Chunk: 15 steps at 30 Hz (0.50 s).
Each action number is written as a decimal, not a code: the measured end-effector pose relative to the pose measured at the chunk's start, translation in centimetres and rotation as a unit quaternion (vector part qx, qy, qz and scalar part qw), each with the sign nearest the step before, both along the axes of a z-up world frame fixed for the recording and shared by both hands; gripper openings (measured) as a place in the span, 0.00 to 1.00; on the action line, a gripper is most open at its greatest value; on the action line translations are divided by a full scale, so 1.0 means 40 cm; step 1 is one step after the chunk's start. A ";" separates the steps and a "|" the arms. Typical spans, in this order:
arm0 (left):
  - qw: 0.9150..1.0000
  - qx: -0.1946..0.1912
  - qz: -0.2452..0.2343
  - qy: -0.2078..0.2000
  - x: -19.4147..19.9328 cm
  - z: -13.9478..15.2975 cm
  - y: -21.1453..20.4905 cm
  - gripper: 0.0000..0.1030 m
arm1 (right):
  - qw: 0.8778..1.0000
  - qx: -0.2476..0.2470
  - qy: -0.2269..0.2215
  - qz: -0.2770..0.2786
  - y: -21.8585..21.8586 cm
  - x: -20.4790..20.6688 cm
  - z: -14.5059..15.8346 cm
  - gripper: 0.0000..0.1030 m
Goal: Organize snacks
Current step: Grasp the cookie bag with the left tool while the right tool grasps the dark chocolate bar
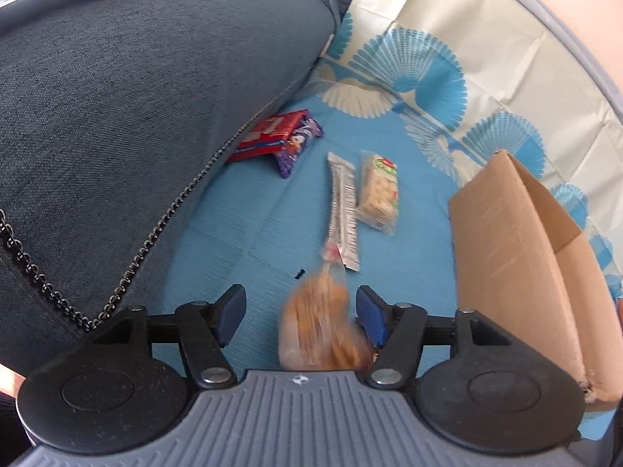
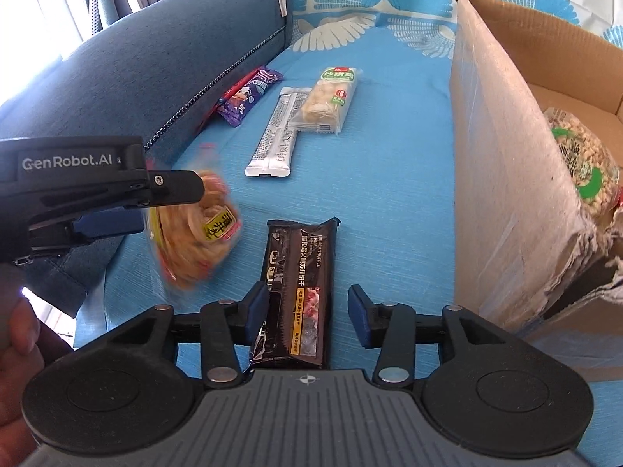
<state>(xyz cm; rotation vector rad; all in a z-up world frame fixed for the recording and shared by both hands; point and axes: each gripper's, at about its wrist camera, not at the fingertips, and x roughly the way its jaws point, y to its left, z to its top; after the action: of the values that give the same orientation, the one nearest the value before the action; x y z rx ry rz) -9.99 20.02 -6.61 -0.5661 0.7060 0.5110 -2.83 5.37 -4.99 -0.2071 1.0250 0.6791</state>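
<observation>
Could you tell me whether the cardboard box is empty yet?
Not empty: the cardboard box holds a clear bag of puffed snacks, visible over its wall.

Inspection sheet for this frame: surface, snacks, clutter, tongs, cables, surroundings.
Surface: blue patterned cloth.
Job's things: black cracker pack; silver foil bar touching a clear-wrapped pale cake; purple wrapper and red pack against the cushion; blurred orange snack bag; brown cardboard box holding a peanut bag.
Clutter: nothing seen.
Tongs: left tongs open around the orange bag; right tongs open, astride the black pack.
Cables: nothing seen.
Surroundings: grey-blue fabric cushion.
</observation>
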 end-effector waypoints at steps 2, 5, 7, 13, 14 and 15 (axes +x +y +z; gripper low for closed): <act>1.000 0.003 0.000 0.008 0.009 -0.004 -0.002 0.69 | 1.000 -0.002 0.002 0.002 0.002 0.002 -0.005 0.52; 1.000 0.011 -0.006 0.022 0.023 -0.011 -0.007 0.74 | 1.000 -0.003 0.005 0.007 0.006 0.003 -0.009 0.53; 0.999 0.012 -0.017 0.032 0.030 -0.018 -0.012 0.75 | 1.000 -0.005 0.004 0.009 0.010 0.004 -0.011 0.53; 0.997 0.018 -0.032 0.072 0.042 -0.049 -0.032 0.77 | 1.000 -0.009 -0.001 0.014 0.016 0.005 -0.014 0.54; 0.996 0.020 -0.033 0.077 0.042 -0.052 -0.035 0.77 | 1.000 -0.010 -0.003 0.015 0.019 0.005 -0.016 0.54; 0.996 0.022 -0.033 0.080 0.041 -0.055 -0.040 0.77 | 1.000 -0.011 -0.004 0.016 0.020 0.004 -0.017 0.54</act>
<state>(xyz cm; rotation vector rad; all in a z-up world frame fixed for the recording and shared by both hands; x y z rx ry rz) -8.35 18.43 -8.79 -0.4619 0.8608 0.5132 -2.66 6.16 -5.66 -0.2464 1.0237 0.6964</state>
